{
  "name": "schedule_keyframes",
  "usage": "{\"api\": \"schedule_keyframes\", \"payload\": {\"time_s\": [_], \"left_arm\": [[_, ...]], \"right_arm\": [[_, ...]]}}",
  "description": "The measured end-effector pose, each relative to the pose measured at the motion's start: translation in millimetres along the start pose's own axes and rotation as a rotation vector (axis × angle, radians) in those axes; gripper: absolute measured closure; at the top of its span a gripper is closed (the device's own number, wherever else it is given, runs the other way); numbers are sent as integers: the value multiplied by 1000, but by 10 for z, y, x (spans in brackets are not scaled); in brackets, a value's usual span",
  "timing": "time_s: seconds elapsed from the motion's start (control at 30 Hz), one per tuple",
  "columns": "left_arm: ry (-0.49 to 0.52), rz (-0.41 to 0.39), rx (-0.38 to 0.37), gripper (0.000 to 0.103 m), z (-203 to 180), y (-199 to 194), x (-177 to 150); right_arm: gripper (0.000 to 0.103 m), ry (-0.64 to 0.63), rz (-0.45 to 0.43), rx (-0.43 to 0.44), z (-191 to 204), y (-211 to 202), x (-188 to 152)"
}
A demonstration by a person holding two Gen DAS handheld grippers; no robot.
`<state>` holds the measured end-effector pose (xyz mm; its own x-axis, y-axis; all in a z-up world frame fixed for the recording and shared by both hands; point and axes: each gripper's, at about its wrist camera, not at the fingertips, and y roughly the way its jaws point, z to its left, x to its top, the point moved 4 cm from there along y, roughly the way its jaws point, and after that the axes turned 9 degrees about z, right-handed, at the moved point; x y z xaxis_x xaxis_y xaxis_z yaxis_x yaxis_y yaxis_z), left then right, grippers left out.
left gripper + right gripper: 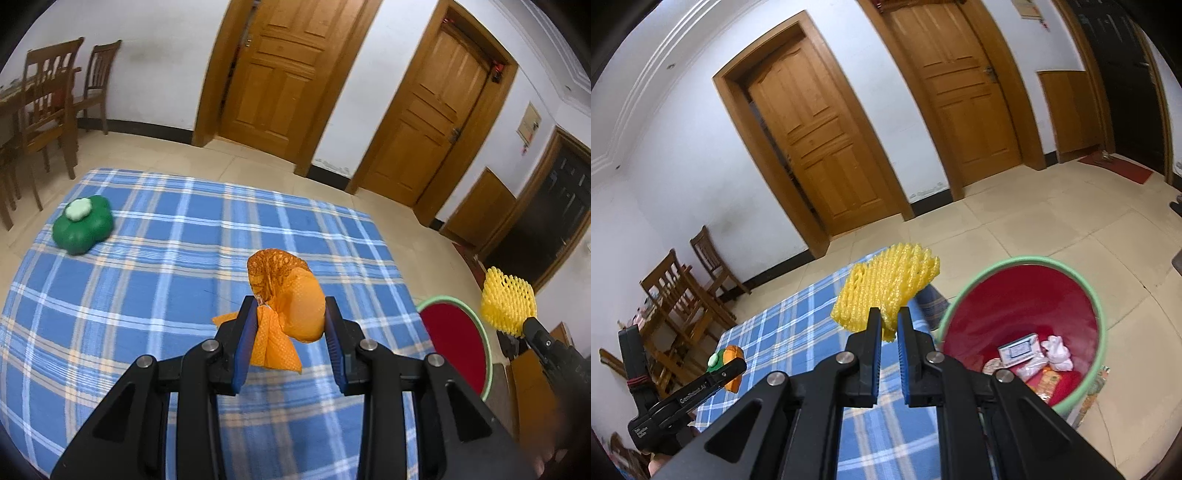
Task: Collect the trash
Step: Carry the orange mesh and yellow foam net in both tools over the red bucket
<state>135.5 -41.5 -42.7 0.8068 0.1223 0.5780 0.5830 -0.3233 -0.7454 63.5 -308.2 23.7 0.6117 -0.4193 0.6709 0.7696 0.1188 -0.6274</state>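
My left gripper (290, 308) is shut on an orange mesh wrapper (291, 295) and holds it above the blue checked tablecloth (166, 258). My right gripper (888, 314) is shut on a yellow foam fruit net (884, 284), held in the air past the table's right edge, near the red bin with a green rim (1027, 295). The bin holds several pieces of packaging and crumpled white paper. In the left wrist view the yellow net (508, 301) and the bin (456, 339) show at the right. In the right wrist view the left gripper (720, 369) with the orange wrapper (733, 369) shows at the lower left.
A green flower-shaped container (83, 229) with a pale lid sits at the table's far left. Wooden chairs (48, 110) stand by a table at the left. Two wooden doors (280, 74) line the far wall. A cardboard box (532, 398) stands beside the bin.
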Motion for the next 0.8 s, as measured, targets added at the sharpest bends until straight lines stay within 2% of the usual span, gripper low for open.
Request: {"api": "schedule_keyframes", "payload": {"time_s": [0.4,0.8], "left_arm": [[126,84,-101,68,-747,121,-180],[239,175,-170,68,-1374,423,-369]], "right_arm": [[93,127,-22,-67,-740,-190,-78],[89,235,40,-121,-1347,-3,-240]]}}
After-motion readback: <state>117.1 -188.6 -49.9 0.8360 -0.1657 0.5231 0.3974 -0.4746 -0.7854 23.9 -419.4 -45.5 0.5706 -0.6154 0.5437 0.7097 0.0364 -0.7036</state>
